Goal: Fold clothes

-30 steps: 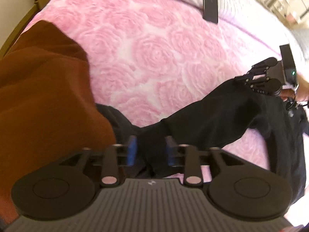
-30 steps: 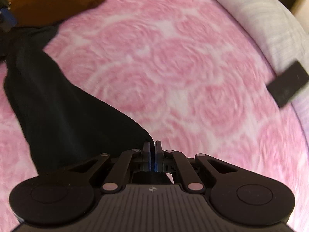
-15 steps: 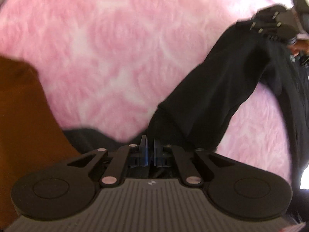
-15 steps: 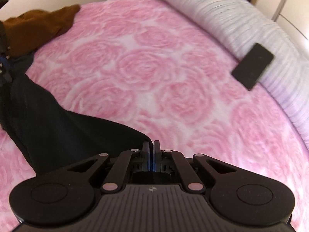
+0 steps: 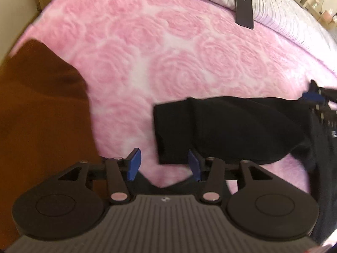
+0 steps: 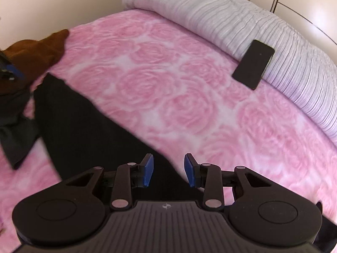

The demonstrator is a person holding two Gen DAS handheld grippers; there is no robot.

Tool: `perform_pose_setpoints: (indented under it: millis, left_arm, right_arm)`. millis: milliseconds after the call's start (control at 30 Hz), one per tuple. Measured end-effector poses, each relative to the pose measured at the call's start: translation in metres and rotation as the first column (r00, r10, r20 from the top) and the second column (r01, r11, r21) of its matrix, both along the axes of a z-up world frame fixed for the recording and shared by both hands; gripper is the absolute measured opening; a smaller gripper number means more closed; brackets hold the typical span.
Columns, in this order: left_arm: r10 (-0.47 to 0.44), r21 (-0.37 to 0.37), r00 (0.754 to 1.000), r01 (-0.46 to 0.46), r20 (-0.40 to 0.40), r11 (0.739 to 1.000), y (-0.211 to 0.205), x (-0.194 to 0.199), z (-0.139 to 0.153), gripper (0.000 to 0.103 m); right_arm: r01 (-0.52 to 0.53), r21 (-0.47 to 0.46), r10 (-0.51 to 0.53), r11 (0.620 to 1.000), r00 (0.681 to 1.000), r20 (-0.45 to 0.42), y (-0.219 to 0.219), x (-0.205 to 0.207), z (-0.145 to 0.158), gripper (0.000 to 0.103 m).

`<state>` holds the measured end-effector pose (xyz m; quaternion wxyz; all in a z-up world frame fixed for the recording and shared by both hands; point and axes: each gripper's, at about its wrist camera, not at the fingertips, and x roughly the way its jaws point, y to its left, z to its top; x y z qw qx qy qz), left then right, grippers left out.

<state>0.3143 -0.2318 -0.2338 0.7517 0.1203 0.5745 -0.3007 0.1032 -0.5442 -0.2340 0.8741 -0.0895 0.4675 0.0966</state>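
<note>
A black garment [image 5: 231, 126] lies on the pink rose-patterned bedspread [image 5: 168, 52], one long part stretched flat across it. My left gripper [image 5: 164, 164] is open just short of that part's squared end, with only bedspread between its blue pads. In the right wrist view the same black garment [image 6: 88, 130] runs from far left down under my right gripper [image 6: 168, 172], which is open above the cloth. The right gripper's blue pad [image 5: 312, 96] shows at the left view's right edge, and the left gripper's blue pad [image 6: 13, 69] at the other view's left edge.
A brown garment [image 5: 42, 116] is heaped on the bed's left side, also seen as the brown garment [image 6: 35, 50] at far left. A black phone [image 6: 253, 64] leans against the white ribbed pillow [image 6: 231, 16] at the head of the bed. A wall stands beyond the bed's left edge.
Both grippers were shut on the black garment half a second ago and are open now. The black part has dropped flat onto the bedspread.
</note>
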Motion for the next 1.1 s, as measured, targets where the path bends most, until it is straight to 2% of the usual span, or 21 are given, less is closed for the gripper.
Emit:
perform_pose_setpoints:
  millis: [133, 167, 200, 267, 300, 400, 533, 700, 867, 967, 1100]
  left_arm:
    - [0.013, -0.016, 0.998, -0.014, -0.054, 1.0, -0.006, 0.0, -0.018, 0.055]
    - [0.016, -0.02, 0.998, -0.018, -0.068, 1.0, -0.008, 0.0, -0.022, 0.05]
    - [0.019, -0.024, 0.996, -0.021, -0.082, 0.999, -0.009, 0.0, -0.027, 0.034]
    - [-0.034, -0.002, 0.998, 0.034, -0.052, 0.999, -0.004, -0.006, -0.014, 0.011]
    - [-0.067, 0.013, 0.997, 0.067, -0.032, 0.998, -0.001, -0.01, -0.005, 0.01]
    - [-0.166, 0.06, 0.986, 0.164, 0.024, 0.985, 0.008, -0.021, 0.021, 0.01]
    - [-0.299, 0.131, 0.95, 0.286, 0.091, 0.949, 0.021, -0.036, 0.055, 0.01]
    - [-0.33, 0.178, 0.944, 0.326, -0.008, 0.929, 0.03, -0.049, 0.046, 0.011]
    - [-0.27, 0.219, 0.962, 0.257, 0.032, 0.941, 0.027, -0.052, 0.039, 0.016]
    - [-0.174, 0.244, 0.979, 0.143, 0.109, 0.959, 0.032, -0.044, 0.042, 0.023]
    - [-0.147, 0.244, 0.975, 0.104, 0.166, 0.964, 0.039, -0.039, 0.056, 0.027]
  right_arm:
    - [-0.003, 0.012, 0.003, 1.0, 0.999, -0.034, 0.019, -0.046, -0.003, 0.04]
    - [0.001, 0.004, 0.0, 1.0, 0.999, -0.05, 0.022, -0.059, -0.006, 0.04]
    - [0.003, -0.005, -0.003, 1.0, 0.998, -0.064, 0.025, -0.072, -0.008, 0.041]
    - [0.016, -0.029, -0.019, 0.999, 0.995, -0.096, 0.026, -0.096, -0.012, 0.042]
    - [0.027, -0.04, -0.031, 0.999, 0.993, -0.114, 0.026, -0.107, -0.014, 0.042]
    - [0.076, -0.045, -0.083, 0.996, 0.982, -0.172, 0.019, -0.137, -0.018, 0.043]
    - [0.149, -0.025, -0.151, 0.989, 0.964, -0.22, 0.01, -0.162, -0.023, 0.044]
    - [0.164, -0.002, -0.161, 0.986, 0.963, -0.215, 0.009, -0.157, -0.026, 0.051]
    - [0.141, 0.022, -0.134, 0.99, 0.973, -0.188, 0.01, -0.14, -0.028, 0.051]
    - [0.118, 0.027, -0.112, 0.993, 0.979, -0.172, 0.015, -0.131, -0.03, 0.051]
    - [0.109, 0.047, -0.099, 0.993, 0.98, -0.173, 0.02, -0.127, -0.031, 0.052]
